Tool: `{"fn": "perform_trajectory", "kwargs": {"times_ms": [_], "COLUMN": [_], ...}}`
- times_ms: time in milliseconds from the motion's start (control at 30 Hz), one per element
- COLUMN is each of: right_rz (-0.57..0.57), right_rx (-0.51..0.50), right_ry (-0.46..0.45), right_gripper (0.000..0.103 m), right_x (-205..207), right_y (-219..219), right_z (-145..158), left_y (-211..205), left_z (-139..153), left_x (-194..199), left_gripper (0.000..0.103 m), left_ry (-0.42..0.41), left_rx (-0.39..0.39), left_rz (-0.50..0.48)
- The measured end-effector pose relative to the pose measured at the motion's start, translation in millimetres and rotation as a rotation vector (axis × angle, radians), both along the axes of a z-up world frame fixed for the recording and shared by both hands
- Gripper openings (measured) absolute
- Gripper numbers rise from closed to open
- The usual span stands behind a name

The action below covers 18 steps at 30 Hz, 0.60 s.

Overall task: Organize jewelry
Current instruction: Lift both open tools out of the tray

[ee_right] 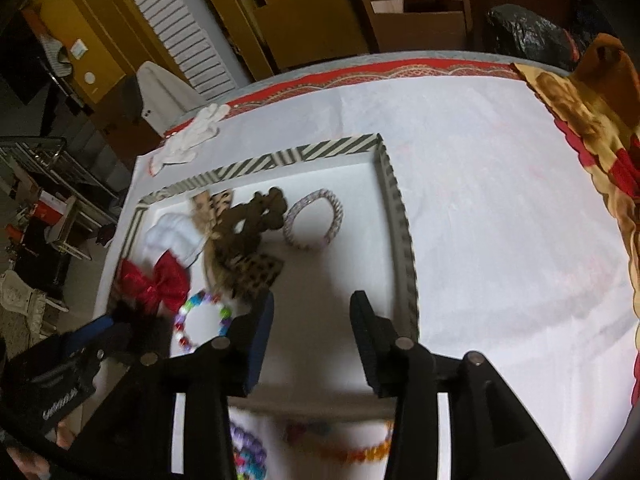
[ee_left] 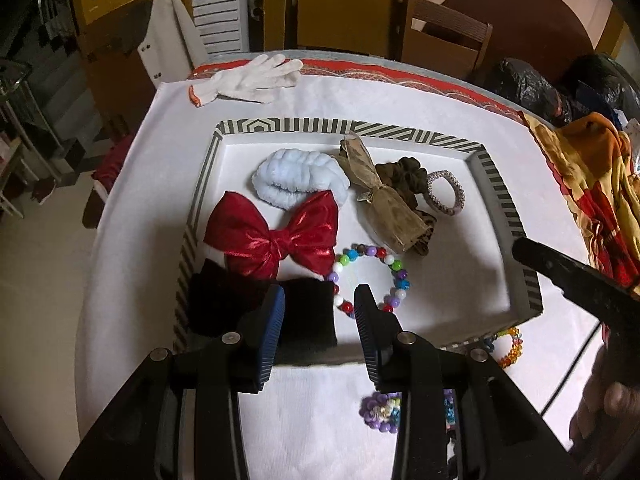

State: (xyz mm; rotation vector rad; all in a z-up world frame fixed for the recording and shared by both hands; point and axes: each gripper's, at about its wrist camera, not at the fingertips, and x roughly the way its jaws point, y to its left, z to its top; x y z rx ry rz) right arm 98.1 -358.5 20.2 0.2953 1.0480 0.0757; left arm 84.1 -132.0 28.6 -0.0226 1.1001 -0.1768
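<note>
White cloth covers the counter [ee_left: 280,112], and on it sits a shallow tray [ee_left: 496,184] with a striped rim. Inside lie a red bow [ee_left: 272,232], a pale blue fluffy scrunchie [ee_left: 292,180], a tan ribbon [ee_left: 384,204] over a brown scrunchie [ee_left: 404,176], a silver bangle [ee_left: 446,192], a black velvet piece [ee_left: 304,312] and a multicoloured bead bracelet [ee_left: 368,276] near the front wall.

Left tool [ee_left: 320,304] hangs over the bracelet, its fingers apart and nothing between them. Right tool [ee_right: 312,312] hangs over bare tray floor near the right wall, fingers also apart and empty.

More beaded pieces wait outside the tray on the cloth: an orange bracelet [ee_left: 510,344] at the front corner and a purple cluster [ee_left: 380,408] under the left tool (partly hidden).

Risks, as I judge them: beads are round and slick, so a pinch on one bead could slip. The two tools are close, and could collide while reaching for the pieces in front of the tray. A finger could also snag the cloth.
</note>
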Motion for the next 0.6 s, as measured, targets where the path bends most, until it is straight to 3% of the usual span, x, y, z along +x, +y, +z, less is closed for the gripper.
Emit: {"fn": "perform_trajectory", "kwargs": {"times_ms": [600], "right_rz": [0.055], "right_rx": [-0.031], "right_ry": [-0.039], "right_gripper": [0.052], "right_x": [-98.9], "right_y": [4.5], "right_z": [23.9], "left_y": [-29.1], "left_z": [10.3], "left_x": [-72.0], "left_gripper": [0.026], "left_ry": [-0.013], "left_rx": [0.009], "left_rz": [-0.010]}}
